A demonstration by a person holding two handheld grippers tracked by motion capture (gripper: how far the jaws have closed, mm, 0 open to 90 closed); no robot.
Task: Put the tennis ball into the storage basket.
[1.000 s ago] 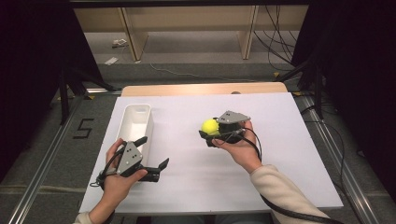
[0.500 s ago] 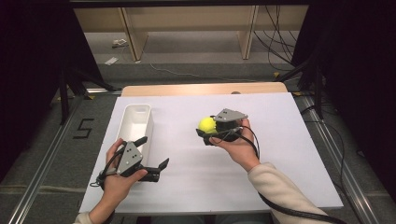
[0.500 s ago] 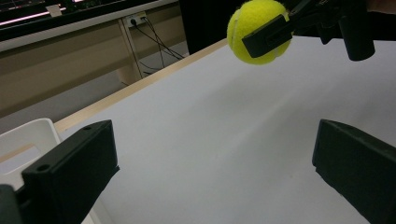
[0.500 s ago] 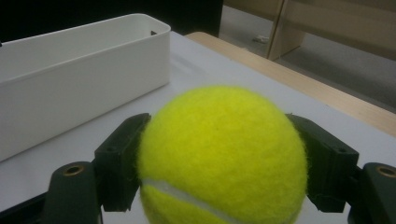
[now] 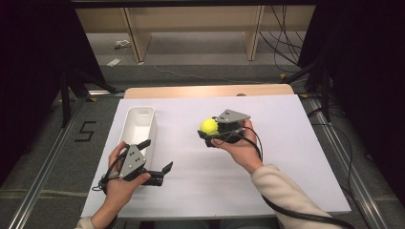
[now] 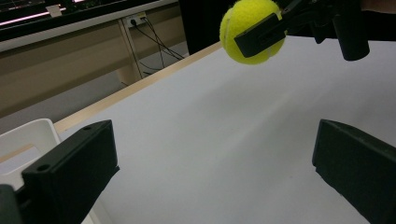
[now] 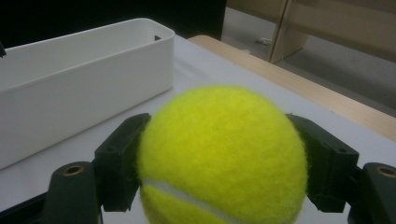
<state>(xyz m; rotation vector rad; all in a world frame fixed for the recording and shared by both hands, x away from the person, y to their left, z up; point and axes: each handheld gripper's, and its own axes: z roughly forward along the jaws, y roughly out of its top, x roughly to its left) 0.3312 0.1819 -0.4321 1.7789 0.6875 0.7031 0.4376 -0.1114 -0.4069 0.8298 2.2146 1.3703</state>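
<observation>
In the high view, the right gripper (image 5: pixel 210 131) is pinching a yellow tennis ball (image 5: pixel 208 125) over the middle of the white table (image 5: pixel 286 157), the ball sitting clear of the surface as far as I can judge; the white bin (image 5: pixel 138 125) is lying well apart to its left, and the left gripper (image 5: pixel 156 157) is hovering near the front edge with its jaws spread and nothing between them. In the left gripper view, the two black jaws are standing wide apart over bare table, and the ball (image 6: pixel 245 25) is hanging farther off in the grasp of the right gripper (image 6: pixel 280 28), a flat jaw lying across its face; a corner of the bin (image 6: pixel 28 135) is showing at the left. In the right gripper view, the ball (image 7: pixel 222 156) is sitting squarely between the jaws, which are pressing on its two opposite sides at about its widest part, with the bin (image 7: pixel 84 84) lying beyond it. The ball is looking light and springy, I am judging, with a fuzzy felt cover that is giving the jaws good friction; it should not be fragile, yet being round it could be rolling out of a loose or off-centre hold, so gripping across the middle, as here, seems the right place.
</observation>
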